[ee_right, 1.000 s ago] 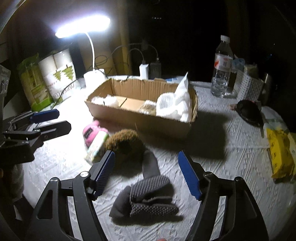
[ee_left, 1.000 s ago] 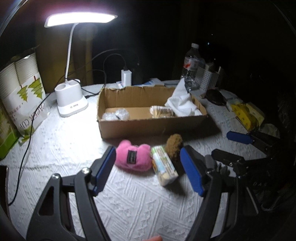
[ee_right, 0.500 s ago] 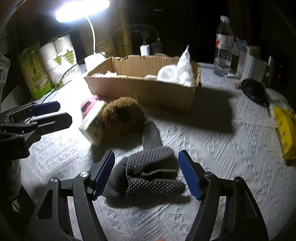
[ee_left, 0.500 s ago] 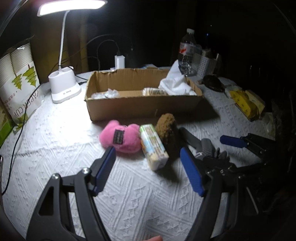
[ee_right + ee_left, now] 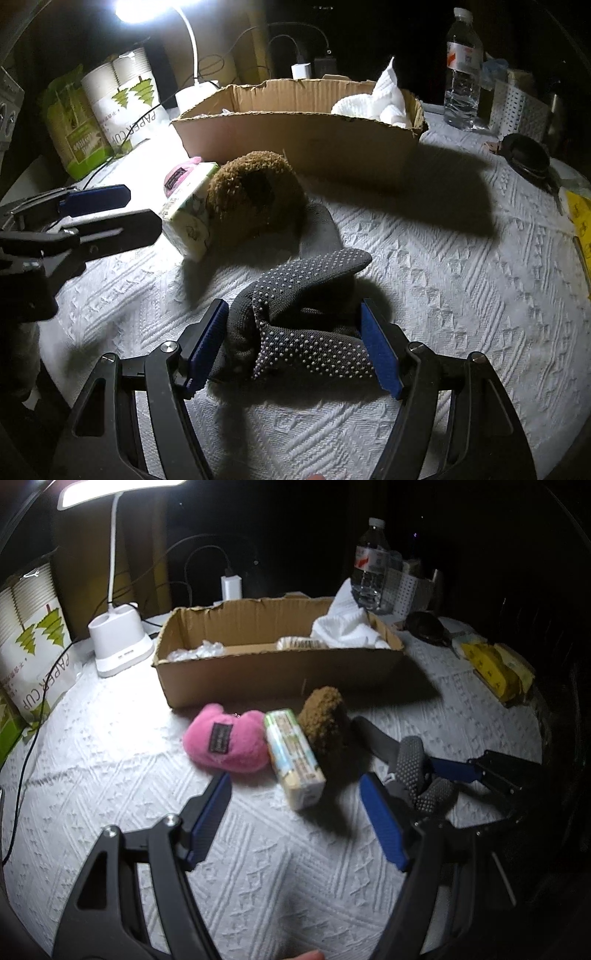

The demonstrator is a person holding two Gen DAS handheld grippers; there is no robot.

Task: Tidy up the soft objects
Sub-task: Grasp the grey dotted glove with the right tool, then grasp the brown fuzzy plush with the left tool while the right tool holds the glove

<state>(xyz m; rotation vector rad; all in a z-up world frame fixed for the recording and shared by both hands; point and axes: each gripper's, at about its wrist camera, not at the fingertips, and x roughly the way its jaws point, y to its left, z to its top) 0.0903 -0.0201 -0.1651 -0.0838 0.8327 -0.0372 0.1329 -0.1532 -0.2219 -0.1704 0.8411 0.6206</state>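
Left wrist view: I see my left gripper over the white surface, jaws open with nothing between them.
Soft items: at 12 o'clock from the jaws lie a pink plush, a tissue pack and a brown plush, touching in a row.
Box: the cardboard box stands beyond them, a white cloth at its right end.
Right wrist view: my right gripper is down at the surface, and its jaws have just been closing.
Sock: the grey dotted sock lies folded between the jaws; I cannot tell whether both pads press on it.
Neighbours: the brown plush sits at 11 o'clock from the sock and the left gripper at 9 o'clock.
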